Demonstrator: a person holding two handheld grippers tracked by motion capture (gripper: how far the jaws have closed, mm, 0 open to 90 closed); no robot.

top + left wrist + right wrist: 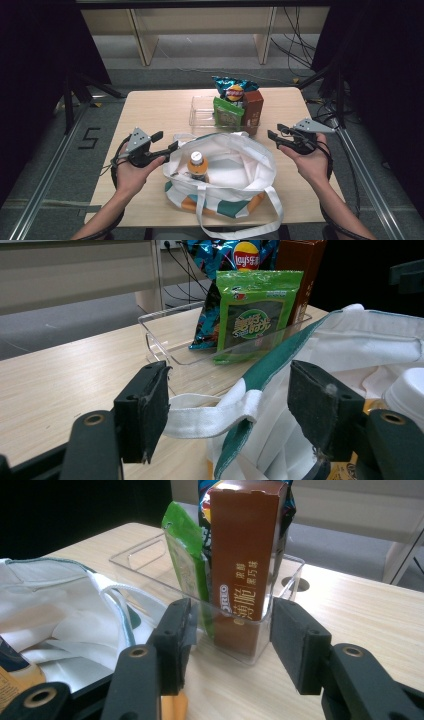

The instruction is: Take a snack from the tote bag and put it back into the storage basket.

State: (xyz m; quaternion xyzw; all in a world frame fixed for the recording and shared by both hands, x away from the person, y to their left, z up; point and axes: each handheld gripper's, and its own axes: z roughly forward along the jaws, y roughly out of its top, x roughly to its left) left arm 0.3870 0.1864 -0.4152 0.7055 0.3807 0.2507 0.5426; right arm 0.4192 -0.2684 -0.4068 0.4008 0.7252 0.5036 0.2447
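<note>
My left tongs (225, 410) gaped astride the tote strap (210, 415) | right tongs (230, 640) open, empty, facing brown "OREO" box (245, 555) | chip bag (235, 252) read "Lay's".

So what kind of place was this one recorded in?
Probably a lab or recording studio rather than a home: a bare wooden table ringed by black curtains, metal frame rails, loose cables on the floor, and a number 5 taped beside it.
</note>
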